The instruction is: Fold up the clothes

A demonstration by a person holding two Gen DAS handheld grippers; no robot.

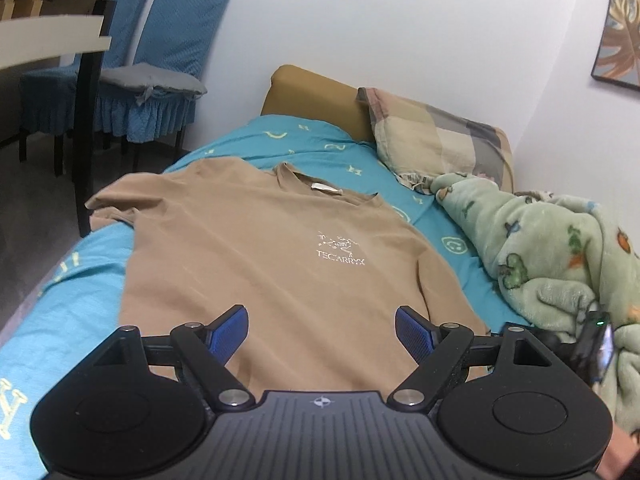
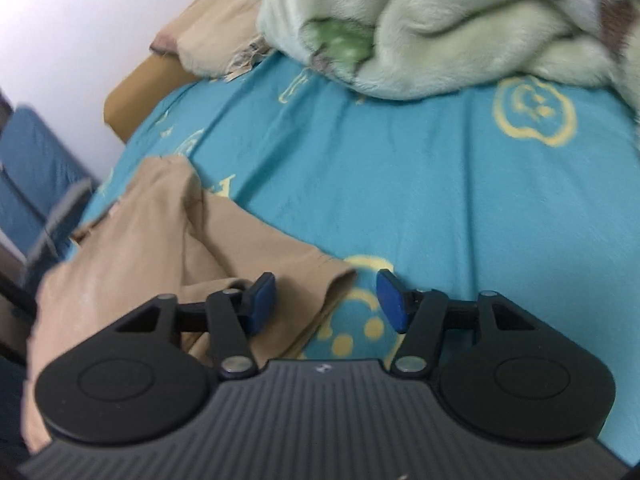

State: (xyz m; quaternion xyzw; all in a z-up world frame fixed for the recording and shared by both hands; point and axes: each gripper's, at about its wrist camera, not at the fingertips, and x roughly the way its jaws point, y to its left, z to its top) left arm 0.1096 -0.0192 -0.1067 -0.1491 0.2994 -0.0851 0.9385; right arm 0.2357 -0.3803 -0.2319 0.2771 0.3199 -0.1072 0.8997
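Observation:
A tan T-shirt with a white chest logo lies front-up on the teal bedsheet, collar toward the headboard. My left gripper hovers open over the shirt's lower hem, nothing between its blue pads. In the right wrist view the same T-shirt shows its right sleeve end, folded and rumpled. My right gripper stands open with the sleeve's corner between its pads; the left pad sits over the cloth, the right pad over the sheet. The right gripper's body also shows at the left wrist view's right edge.
A pale green fleece blanket is heaped on the bed's right side, close to the right gripper. A patchwork pillow leans on the mustard headboard. Blue-covered chairs and a dark table leg stand left of the bed.

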